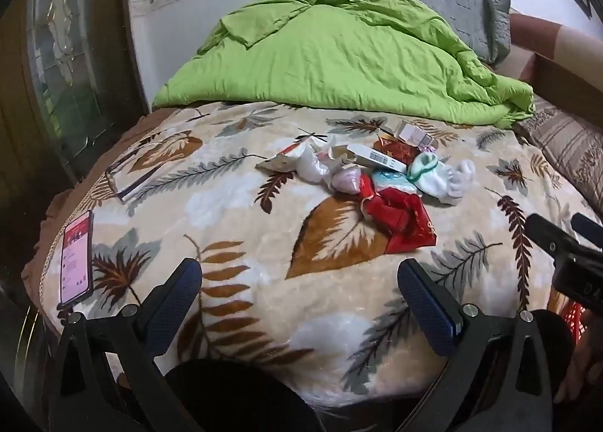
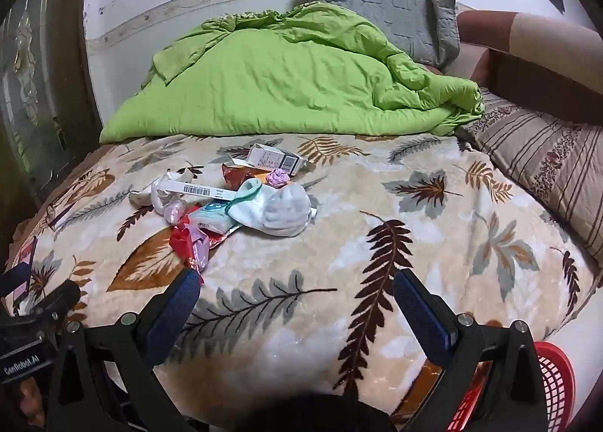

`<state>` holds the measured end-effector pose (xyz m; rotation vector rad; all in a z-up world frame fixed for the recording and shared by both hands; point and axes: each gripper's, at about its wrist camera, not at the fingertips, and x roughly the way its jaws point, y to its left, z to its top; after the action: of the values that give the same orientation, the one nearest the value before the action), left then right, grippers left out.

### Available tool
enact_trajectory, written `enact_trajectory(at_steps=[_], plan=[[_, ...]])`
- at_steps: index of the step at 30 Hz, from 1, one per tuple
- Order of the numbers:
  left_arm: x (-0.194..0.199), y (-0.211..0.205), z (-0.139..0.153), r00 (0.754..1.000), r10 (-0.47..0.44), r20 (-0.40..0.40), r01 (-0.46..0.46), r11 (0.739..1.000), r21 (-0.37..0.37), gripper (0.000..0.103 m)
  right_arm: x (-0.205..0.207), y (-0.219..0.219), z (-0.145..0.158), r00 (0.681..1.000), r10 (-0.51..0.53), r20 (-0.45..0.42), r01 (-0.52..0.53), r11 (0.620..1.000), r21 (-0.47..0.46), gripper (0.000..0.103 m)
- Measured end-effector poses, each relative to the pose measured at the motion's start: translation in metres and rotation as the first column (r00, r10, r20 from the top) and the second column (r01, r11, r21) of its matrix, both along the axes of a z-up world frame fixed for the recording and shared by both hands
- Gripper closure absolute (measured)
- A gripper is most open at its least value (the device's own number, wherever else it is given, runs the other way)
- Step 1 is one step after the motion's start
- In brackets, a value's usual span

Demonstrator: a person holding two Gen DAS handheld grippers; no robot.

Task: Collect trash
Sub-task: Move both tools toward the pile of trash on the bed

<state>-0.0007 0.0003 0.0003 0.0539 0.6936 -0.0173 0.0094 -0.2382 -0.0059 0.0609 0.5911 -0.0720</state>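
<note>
A pile of trash lies on the leaf-patterned blanket (image 1: pixel 264 281): a crumpled red wrapper (image 1: pixel 403 221), a white barcode strip (image 1: pixel 377 158), a small carton (image 1: pixel 414 136), pink candy wrappers (image 1: pixel 346 181) and white socks (image 1: pixel 448 177). In the right wrist view the same pile shows the socks (image 2: pixel 282 213), the carton (image 2: pixel 275 160), the barcode strip (image 2: pixel 203 190) and the red wrapper (image 2: pixel 184 239). My left gripper (image 1: pixel 301 300) hangs open before the pile, nothing between its fingers. My right gripper (image 2: pixel 297 304) is open too, to the right of the pile, and empty.
A green duvet (image 1: pixel 339 58) and a grey pillow (image 1: pixel 452 2) lie at the bed's far end, with a striped pillow (image 2: pixel 546 168) on the right. A lit phone (image 1: pixel 77 258) and a glass-framed item (image 1: pixel 132 175) rest near the left edge. A red basket (image 2: pixel 554 386) stands low right.
</note>
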Motion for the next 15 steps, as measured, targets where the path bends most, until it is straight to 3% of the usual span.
enact_trajectory(at_steps=[15], plan=[[0.0033,0.0016,-0.0018,0.999,0.019,-0.027,-0.018,1.0,0.019,0.0,0.0035,0.0026,-0.0015,1.0,-0.005,-0.031,0.005,1.0,0.009,0.0]])
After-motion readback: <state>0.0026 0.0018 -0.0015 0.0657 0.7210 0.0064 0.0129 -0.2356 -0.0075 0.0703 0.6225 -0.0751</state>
